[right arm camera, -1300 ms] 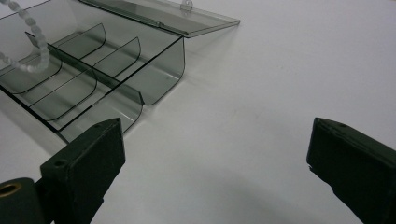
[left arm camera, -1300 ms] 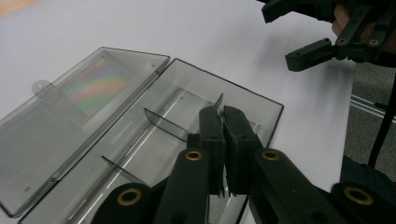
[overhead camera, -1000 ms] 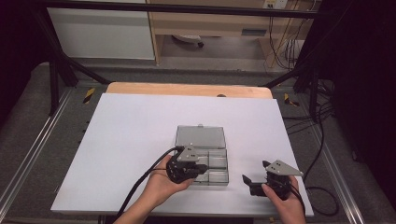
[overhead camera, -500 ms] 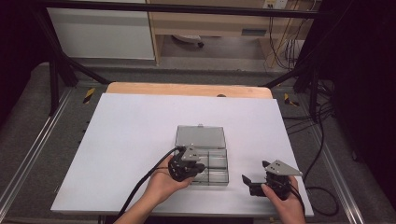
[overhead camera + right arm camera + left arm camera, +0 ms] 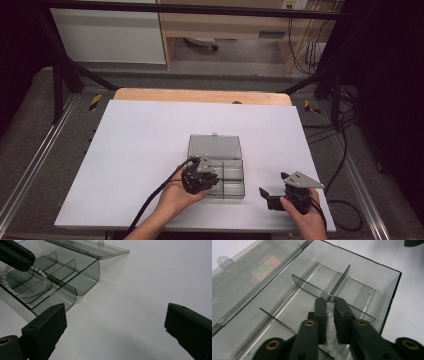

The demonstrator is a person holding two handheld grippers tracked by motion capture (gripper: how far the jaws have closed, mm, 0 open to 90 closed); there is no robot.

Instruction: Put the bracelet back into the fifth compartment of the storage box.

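Left gripper (image 5: 330, 300) reaches down into the clear plastic compartment box (image 5: 235, 187), its jaws narrow with a slim gap between them; they have just been opening a little. In the left gripper view a white bead string (image 5: 329, 322) runs through that gap, though whether the pads press on it is hard to tell, since the beads blur into a pale streak there. The fingertips sit right at the crossing of two smoky dividers (image 5: 312, 287).

In the right gripper view the bead string (image 5: 30, 292) drapes over the curved dividers inside the box, trailing from under the left gripper's jaw at about 10 o'clock.

From the high view the box lies near the middle of the white table (image 5: 140, 150), slightly toward 5 o'clock, with its hinged lid (image 5: 214, 146) folded flat open at the box's 12 o'clock side. The left gripper (image 5: 202, 176) covers the box's 9 o'clock end.

Right gripper (image 5: 272, 197) rests on the table at the box's 3 o'clock, well apart from it, jaws spread wide with nothing between them.
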